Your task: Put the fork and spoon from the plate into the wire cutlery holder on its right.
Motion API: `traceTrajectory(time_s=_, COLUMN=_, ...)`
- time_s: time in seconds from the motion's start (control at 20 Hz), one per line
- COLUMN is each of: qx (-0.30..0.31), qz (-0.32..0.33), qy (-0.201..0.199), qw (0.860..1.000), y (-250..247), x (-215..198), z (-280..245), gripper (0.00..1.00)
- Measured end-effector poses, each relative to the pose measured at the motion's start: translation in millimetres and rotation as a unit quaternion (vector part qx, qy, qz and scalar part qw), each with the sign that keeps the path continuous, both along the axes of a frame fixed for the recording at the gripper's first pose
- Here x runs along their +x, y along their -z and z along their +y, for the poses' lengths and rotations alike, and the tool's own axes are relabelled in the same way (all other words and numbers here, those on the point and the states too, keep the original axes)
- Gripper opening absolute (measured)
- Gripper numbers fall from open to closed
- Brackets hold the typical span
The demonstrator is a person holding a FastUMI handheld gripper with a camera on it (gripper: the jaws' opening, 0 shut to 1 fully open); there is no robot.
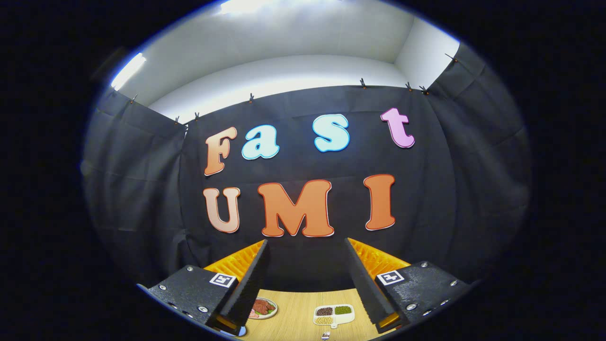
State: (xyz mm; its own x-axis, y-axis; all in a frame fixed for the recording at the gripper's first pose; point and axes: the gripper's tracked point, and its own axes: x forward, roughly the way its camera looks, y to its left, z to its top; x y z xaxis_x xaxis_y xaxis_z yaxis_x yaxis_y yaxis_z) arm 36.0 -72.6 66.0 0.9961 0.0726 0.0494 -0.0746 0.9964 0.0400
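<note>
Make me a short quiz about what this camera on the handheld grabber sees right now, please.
1. True or false: the fingers are closed on a fork.
2. Which dish lies on the wooden table between the fingers? A) a white tray with several compartments B) a glass bowl C) a black pan
3. Fill in: the round plate of food sits beside the ____ finger.

Key
1. False: the fingers stand wide apart, raised above the table, with nothing between them.
2. A: the divided tray holds dark, green and pale fillings in separate compartments.
3. Left.
</note>
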Motion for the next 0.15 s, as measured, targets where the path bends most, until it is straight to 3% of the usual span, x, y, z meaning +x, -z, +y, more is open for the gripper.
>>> traceTrajectory(time_s=0.15, qx=-0.007, qz=-0.011, qy=0.004, qw=1.000, y=-9.0, x=-0.1, z=2.3, gripper=0.96)
